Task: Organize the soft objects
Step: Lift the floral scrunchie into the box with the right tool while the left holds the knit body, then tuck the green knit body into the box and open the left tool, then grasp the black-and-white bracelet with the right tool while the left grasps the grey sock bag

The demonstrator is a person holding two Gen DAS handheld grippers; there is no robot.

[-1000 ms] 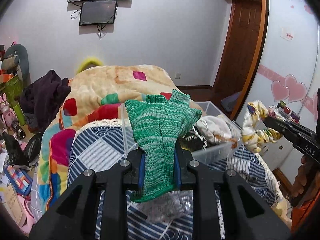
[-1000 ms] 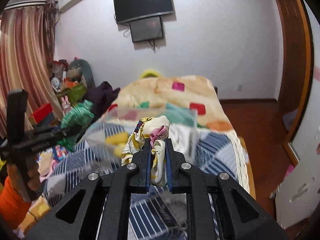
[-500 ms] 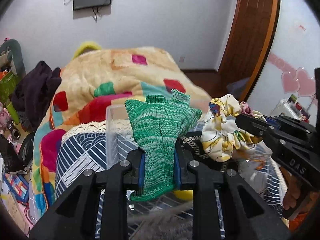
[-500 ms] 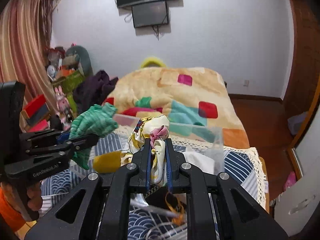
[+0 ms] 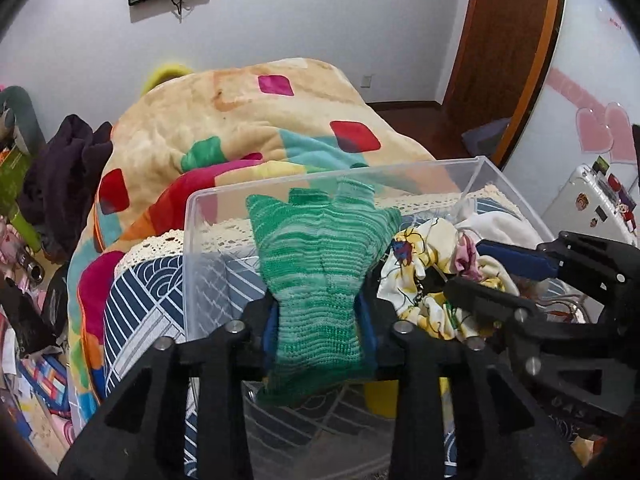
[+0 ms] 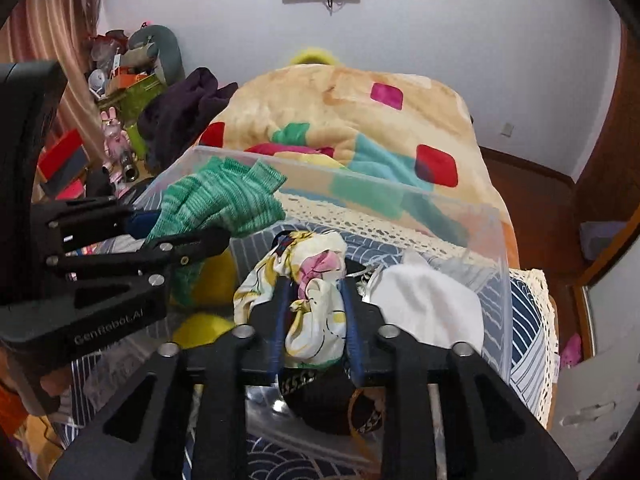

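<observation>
My left gripper (image 5: 318,316) is shut on a green knitted glove (image 5: 320,264), held over the clear plastic bin (image 5: 280,192). It also shows in the right wrist view (image 6: 218,204). My right gripper (image 6: 314,320) holds a yellow and white floral scrunchie (image 6: 308,280) between its blue pads, jaws slightly apart, low inside the bin (image 6: 400,196). The scrunchie shows in the left wrist view (image 5: 432,264) just right of the glove. The bin holds a white cloth (image 6: 428,308), a yellow object (image 6: 204,328) and a dark item with a chain (image 6: 320,396).
The bin sits on a blue and white patterned cover (image 5: 140,304) on a bed with a colourful blanket (image 5: 248,120). Dark clothing (image 5: 60,176) and clutter lie at the left. A wooden door (image 5: 504,48) and a white cabinet (image 5: 592,196) are at the right.
Both grippers have moved forward and down over the bin. The right gripper has lowered the scrunchie into the bin and its jaws have widened slightly. The glove now hangs above the bin's inside.
</observation>
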